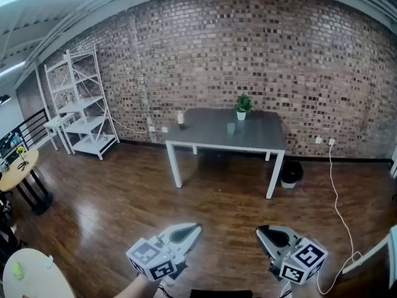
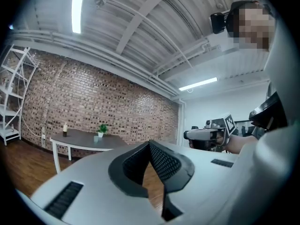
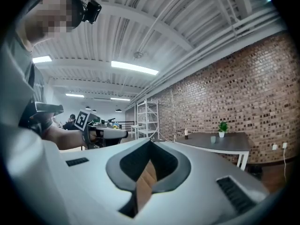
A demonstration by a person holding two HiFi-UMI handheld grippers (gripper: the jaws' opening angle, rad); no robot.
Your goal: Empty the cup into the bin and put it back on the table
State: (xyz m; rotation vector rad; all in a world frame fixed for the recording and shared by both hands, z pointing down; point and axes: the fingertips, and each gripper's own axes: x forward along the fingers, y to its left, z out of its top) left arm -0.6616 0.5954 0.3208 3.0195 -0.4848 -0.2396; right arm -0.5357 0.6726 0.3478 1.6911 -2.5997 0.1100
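A small pale green cup (image 1: 231, 128) stands on the grey table (image 1: 211, 139) against the brick wall, far ahead of both grippers. A black bin (image 1: 290, 174) sits on the floor by the table's right leg. My left gripper (image 1: 197, 227) and right gripper (image 1: 259, 230) are held low over the wooden floor, both shut with nothing between the jaws. In the left gripper view the cup (image 2: 95, 138) is small and distant beyond the shut left gripper (image 2: 150, 143). In the right gripper view the cup (image 3: 213, 139) stands on the table (image 3: 229, 146) beyond the shut right gripper (image 3: 151, 142).
A potted plant (image 1: 243, 106) and a candle (image 1: 180, 118) share the table. A white shelf rack (image 1: 84, 104) stands at the left wall, round tables (image 1: 18, 169) at the far left. A white cable (image 1: 338, 203) trails across the floor on the right.
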